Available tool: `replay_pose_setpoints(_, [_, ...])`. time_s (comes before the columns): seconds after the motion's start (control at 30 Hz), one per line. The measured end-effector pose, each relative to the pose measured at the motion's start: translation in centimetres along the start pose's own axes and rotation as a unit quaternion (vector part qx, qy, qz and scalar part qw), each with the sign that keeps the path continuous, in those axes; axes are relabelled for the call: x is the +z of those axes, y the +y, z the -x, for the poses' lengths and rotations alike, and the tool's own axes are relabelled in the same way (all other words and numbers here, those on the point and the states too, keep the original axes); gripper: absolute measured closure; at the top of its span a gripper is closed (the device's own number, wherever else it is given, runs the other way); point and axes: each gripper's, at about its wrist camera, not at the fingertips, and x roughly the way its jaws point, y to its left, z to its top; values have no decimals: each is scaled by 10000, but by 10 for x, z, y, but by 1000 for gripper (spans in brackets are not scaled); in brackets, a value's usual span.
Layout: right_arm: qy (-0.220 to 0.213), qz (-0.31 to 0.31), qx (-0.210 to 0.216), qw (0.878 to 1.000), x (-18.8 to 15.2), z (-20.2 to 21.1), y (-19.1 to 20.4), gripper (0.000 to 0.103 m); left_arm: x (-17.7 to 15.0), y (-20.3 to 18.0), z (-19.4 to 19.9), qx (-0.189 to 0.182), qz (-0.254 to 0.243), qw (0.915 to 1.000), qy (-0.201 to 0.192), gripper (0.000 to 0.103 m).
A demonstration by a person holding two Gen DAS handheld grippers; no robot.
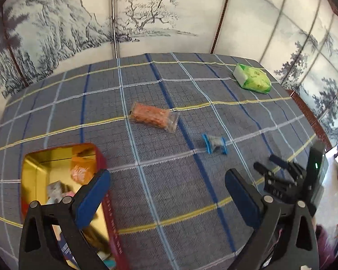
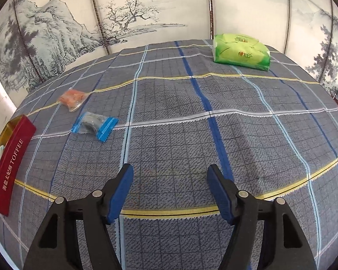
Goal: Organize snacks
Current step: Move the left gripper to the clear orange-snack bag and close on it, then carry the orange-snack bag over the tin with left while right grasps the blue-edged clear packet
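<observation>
Left tongs [image 1: 166, 193] masking tin [image 1: 45, 157] contents

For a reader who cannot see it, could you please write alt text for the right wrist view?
An open, empty right claw hovers over a plaid tablecloth. Left lie a blue-ended snack packet, an orange one and a red toffee tin; a green tissue pack sits far back.

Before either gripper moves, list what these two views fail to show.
- Red tin contents: left wrist view, blurred, partly behind the left gripper finger.
- Same tin: right wrist view, cut by the left edge.
- Orange packet print: blurred, too small.
- Right gripper: blurred.
</observation>
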Motion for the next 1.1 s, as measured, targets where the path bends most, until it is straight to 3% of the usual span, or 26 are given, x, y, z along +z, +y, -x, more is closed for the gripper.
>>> replay_pose_setpoints(0.07, [-25, -83, 110, 9999, 0, 0, -3, 34, 27, 3, -32, -268, 141, 9990, 328, 7])
replay_pose_setpoints(0.1, [-39, -126, 167, 9998, 0, 1, -5, 34, 39, 5, -50, -379, 290, 9975, 514, 16])
replay_pose_setpoints(0.2, [-67, -194, 311, 9993, -1, 2, -6, 33, 68, 14, -108, -373, 799, 9898, 1116, 24])
replay_pose_setpoints(0.27, [-73, -186, 398, 9990, -1, 2, -6, 33, 78, 22, -136, -79, 1137, 9836, 1398, 30])
replay_pose_setpoints(0.47, [-121, -160, 661, 9976, -2, 5, -5, 33, 96, 37, -173, 317, 1793, 9704, 1587, 31])
replay_pose_setpoints(0.57, [-143, -162, 767, 9968, -4, 7, -5, 33, 102, 36, -187, 502, 1846, 9672, 1671, 31])
replay_pose_setpoints(0.7, [-173, -191, 842, 9961, -4, 9, -5, 33, 111, 24, -196, 857, 1680, 9681, 1648, 36])
replay_pose_setpoints(0.73, [-172, -201, 848, 9960, -4, 9, -5, 33, 110, 20, -196, 1032, 1622, 9681, 1605, 42])
replay_pose_setpoints(0.77, [-169, -211, 851, 9960, -4, 9, -6, 33, 108, 16, -195, 1276, 1532, 9676, 1547, 59])
replay_pose_setpoints(0.8, [-165, -223, 856, 9959, -4, 9, -6, 33, 108, 12, -194, 1245, 1458, 9703, 1477, 70])
replay_pose_setpoints(0.93, [-144, -241, 854, 9960, -3, 8, -7, 33, 99, -2, -191, 1097, 1044, 9786, 1395, 71])
replay_pose_setpoints(1.1, [-122, -202, 929, 9954, -3, 7, -7, 33, 56, -17, -154, 854, 508, 9902, 978, 71])
